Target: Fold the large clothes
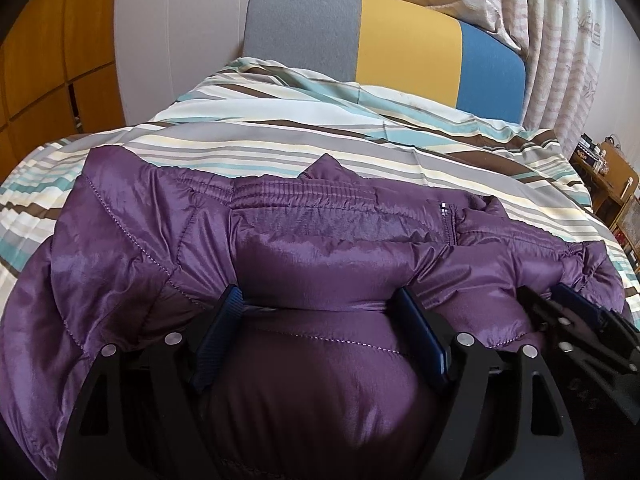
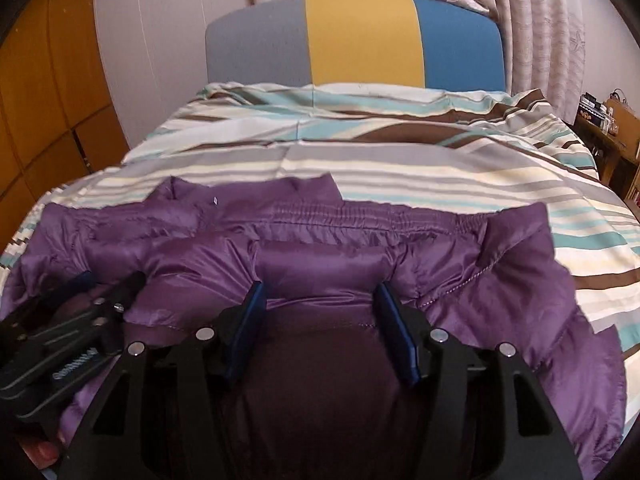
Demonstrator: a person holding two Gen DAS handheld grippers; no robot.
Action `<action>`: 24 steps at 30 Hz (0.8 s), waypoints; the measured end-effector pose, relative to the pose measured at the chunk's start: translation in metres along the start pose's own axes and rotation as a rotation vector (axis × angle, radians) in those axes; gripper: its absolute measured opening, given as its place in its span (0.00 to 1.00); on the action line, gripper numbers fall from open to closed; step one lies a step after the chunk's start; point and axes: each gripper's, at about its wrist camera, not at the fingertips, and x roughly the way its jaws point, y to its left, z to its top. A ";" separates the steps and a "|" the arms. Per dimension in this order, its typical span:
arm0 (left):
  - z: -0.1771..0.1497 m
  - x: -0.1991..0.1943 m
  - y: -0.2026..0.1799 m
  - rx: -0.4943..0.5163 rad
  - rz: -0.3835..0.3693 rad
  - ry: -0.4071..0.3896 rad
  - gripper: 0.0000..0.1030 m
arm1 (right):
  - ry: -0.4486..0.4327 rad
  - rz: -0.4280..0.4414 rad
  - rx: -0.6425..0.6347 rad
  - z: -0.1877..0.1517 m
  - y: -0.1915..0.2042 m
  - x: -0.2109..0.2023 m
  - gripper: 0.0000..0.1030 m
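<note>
Domestic bedroom, indicated by a bed [image 2: 400, 152] covered with a striped duvet in teal, brown, grey and cream, backed by an upholstered headboard [image 2: 356, 40] in grey, yellow and blue panels. Further evidence of a home: patterned curtains [image 2: 552, 40] with starfish motifs hanging behind and to the right of the headboard, wooden wardrobe doors [image 1: 44, 72] along the left wall, and a low wooden shelf unit [image 2: 612, 128] at the right edge carrying small household items too small to identify. Purple padded jacket [image 1: 320, 248] laid out on the duvet.
</note>
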 end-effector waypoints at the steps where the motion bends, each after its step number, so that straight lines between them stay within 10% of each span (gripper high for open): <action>1: 0.000 0.000 0.000 0.002 0.004 0.002 0.76 | 0.007 -0.010 -0.008 -0.001 0.001 0.003 0.56; 9: 0.007 -0.021 0.012 -0.023 -0.037 0.038 0.78 | 0.012 -0.019 -0.014 -0.004 -0.001 0.009 0.57; 15: 0.010 -0.038 0.076 -0.123 0.133 -0.005 0.79 | 0.008 -0.018 -0.013 -0.005 -0.001 0.007 0.57; 24: -0.003 -0.014 0.085 -0.108 0.148 0.038 0.87 | 0.006 -0.025 -0.023 -0.004 0.001 0.006 0.58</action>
